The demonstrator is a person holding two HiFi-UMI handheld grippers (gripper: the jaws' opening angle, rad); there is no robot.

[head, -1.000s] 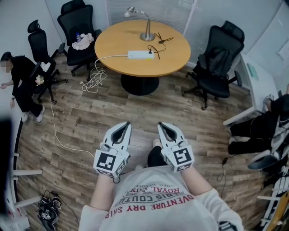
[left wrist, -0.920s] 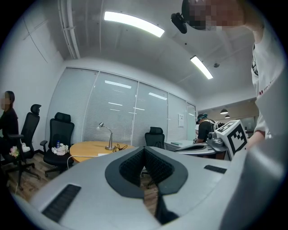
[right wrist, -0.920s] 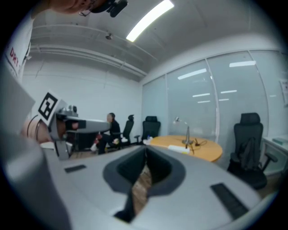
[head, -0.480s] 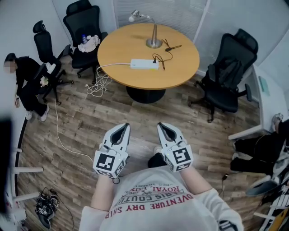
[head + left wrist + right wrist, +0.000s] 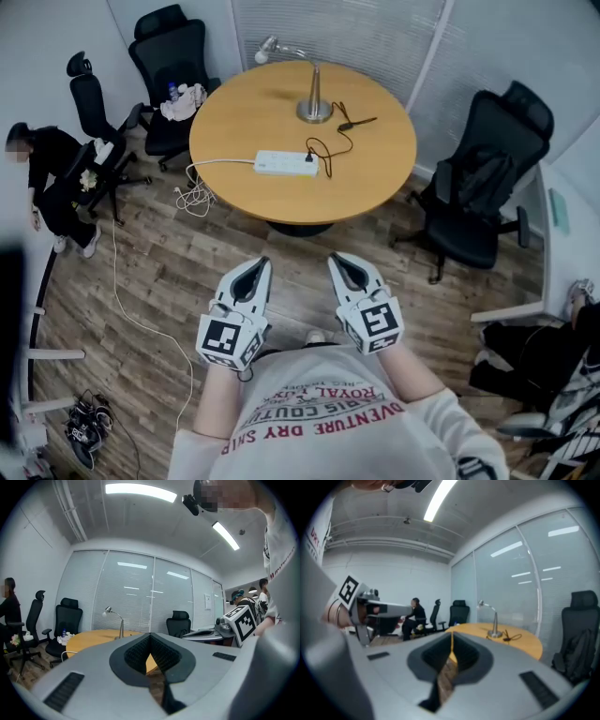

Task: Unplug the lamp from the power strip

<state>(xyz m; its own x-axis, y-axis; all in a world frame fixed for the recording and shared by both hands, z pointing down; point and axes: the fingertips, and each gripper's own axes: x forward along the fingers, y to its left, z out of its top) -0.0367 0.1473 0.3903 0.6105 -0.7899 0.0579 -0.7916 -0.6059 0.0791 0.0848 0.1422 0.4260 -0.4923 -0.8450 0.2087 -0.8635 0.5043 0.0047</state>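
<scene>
A silver desk lamp [image 5: 312, 103] stands at the far side of a round wooden table [image 5: 384, 178]. Its black cord [image 5: 330, 141] loops down to a white power strip [image 5: 286, 164] on the table, with the black plug at the strip's right end. Both grippers are held close to my chest, well short of the table. My left gripper [image 5: 253, 269] is shut and holds nothing. My right gripper [image 5: 339, 264] is likewise shut and empty. In the left gripper view the lamp [image 5: 117, 620] shows beyond the table; in the right gripper view the lamp [image 5: 491, 620] stands on the tabletop.
Black office chairs stand around the table: two at the back left [image 5: 173, 66], one at the right [image 5: 483, 192]. A white cable [image 5: 197, 192] trails from the strip to the wooden floor. A person [image 5: 42, 178] sits at the left. A white desk [image 5: 553, 244] is at the right.
The view has moved closer to the table, which now sits lower and larger in the head view. Both grippers keep their pose and stay shut.
</scene>
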